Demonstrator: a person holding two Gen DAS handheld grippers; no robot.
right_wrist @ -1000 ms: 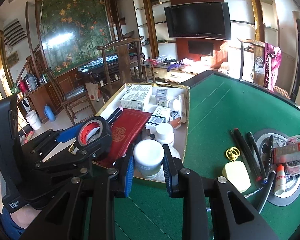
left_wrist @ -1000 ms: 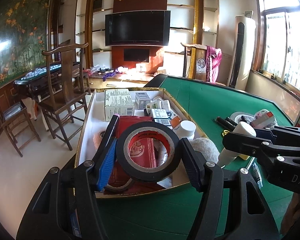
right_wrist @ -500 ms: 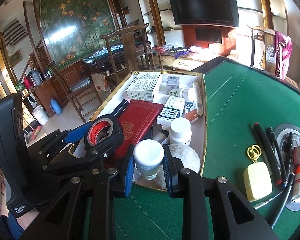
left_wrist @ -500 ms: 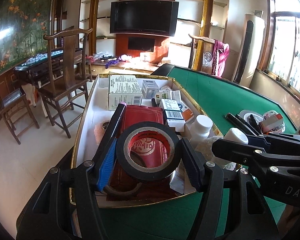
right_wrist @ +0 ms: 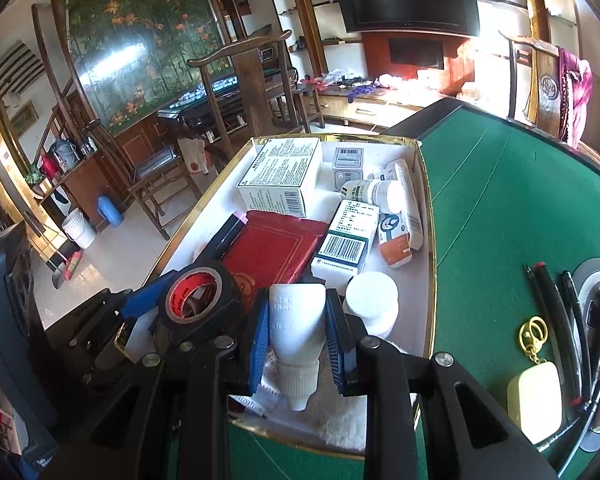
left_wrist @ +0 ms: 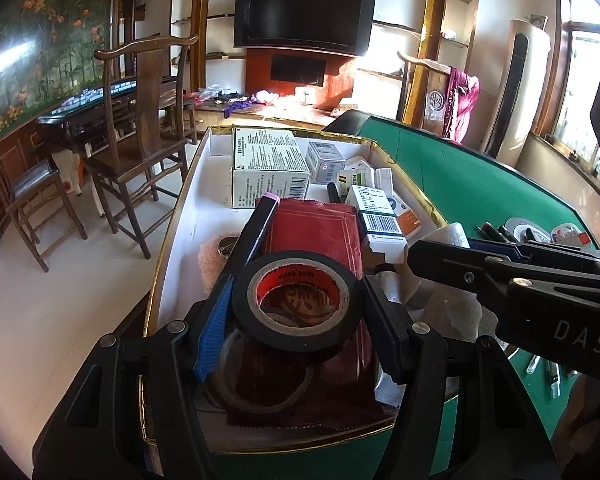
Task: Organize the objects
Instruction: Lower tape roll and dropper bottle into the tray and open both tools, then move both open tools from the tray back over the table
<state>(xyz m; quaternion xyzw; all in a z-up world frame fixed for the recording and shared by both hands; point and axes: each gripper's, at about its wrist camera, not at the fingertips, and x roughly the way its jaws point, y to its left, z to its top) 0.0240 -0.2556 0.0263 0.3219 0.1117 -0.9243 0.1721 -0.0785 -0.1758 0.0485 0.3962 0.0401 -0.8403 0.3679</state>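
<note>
Over the near end of the gold-rimmed box, both hands carry one item each.

Left gripper: jaws pinch a roll of black tape across its outer rim, hole facing up, red core visible. Roll hangs just above the red pouch lying in the box; contact with the pouch cannot be told.

Right gripper: jaws pinch a small white bottle by its body, cap end pointing back toward the camera. It sits over the near right part of the box, just beside a white round-lidded jar.

Handling, judged:
- Tape: light, stiff ring; rubbery rim should grip well. Hold across the full width, as now. Could roll if set down on edge, so lay it flat.
- Bottle: light, hard plastic, smooth and tapering, so it may slip along the pads. Grip the wide body, not the neck.

Surroundings: the box also holds a large white carton, smaller medicine boxes, and a dark marker along the pouch's left edge. Box rests on a green felt table. Well apart on the felt: pens, a pale yellow case with a yellow key ring.
</note>
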